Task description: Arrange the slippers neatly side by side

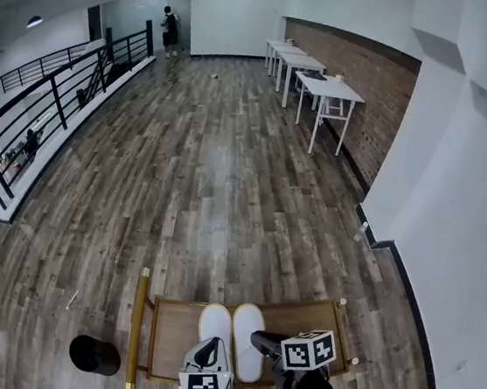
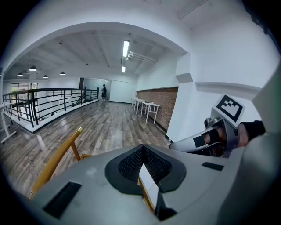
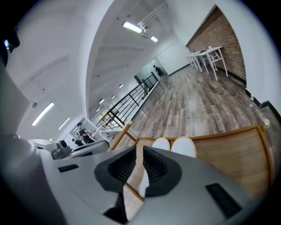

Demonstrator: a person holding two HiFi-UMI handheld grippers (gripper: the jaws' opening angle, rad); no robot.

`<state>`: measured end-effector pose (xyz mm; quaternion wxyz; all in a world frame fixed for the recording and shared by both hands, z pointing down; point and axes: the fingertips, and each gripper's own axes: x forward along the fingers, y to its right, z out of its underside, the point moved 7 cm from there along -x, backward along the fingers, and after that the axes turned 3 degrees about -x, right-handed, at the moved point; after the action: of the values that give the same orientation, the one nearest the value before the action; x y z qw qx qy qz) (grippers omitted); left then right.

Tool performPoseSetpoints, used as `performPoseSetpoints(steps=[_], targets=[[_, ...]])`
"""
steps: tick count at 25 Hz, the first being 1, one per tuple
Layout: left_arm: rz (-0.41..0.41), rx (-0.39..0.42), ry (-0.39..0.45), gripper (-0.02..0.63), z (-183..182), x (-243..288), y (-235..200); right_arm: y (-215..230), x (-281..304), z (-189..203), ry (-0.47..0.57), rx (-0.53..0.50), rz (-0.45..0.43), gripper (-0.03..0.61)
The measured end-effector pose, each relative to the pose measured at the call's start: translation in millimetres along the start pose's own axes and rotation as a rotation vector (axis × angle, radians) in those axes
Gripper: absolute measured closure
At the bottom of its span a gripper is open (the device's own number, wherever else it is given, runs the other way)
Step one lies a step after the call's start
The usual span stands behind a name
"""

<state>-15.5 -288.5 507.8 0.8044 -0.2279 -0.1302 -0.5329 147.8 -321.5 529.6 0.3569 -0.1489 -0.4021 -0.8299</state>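
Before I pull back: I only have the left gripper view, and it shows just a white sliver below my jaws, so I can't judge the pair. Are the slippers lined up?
Observer: Yes. In the head view the left slipper and the right slipper lie close together, side by side on the wooden tray, toes pointing away from you.
Operator: Are the toes level?
Observer: Close to level. The right gripper view shows both rounded toes next to each other.
Operator: And the other gripper's jaws?
Observer: The right gripper is at the heel end of the pair. Its jaws stand a narrow slit apart, and wood and slipper show through the slit.
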Motion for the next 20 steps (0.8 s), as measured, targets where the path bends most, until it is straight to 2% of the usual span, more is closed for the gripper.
performPoseSetpoints(steps=[9,13,20], targets=[[0.01,0.01,-0.002,0.612,10.6,-22.8,6.4,-44.0,-21.3,42.7,0.283,0.018,0.168,0.549],[0.001,0.011,0.012,0.614,11.9,-28.0,6.0,-50.5,-24.4,50.5,0.297,-0.042,0.229,0.58],[-0.006,0.009,0.023,0.612,12.8,-33.1,11.5,-54.6,-27.4,50.6,0.287,-0.084,0.276,0.58]])
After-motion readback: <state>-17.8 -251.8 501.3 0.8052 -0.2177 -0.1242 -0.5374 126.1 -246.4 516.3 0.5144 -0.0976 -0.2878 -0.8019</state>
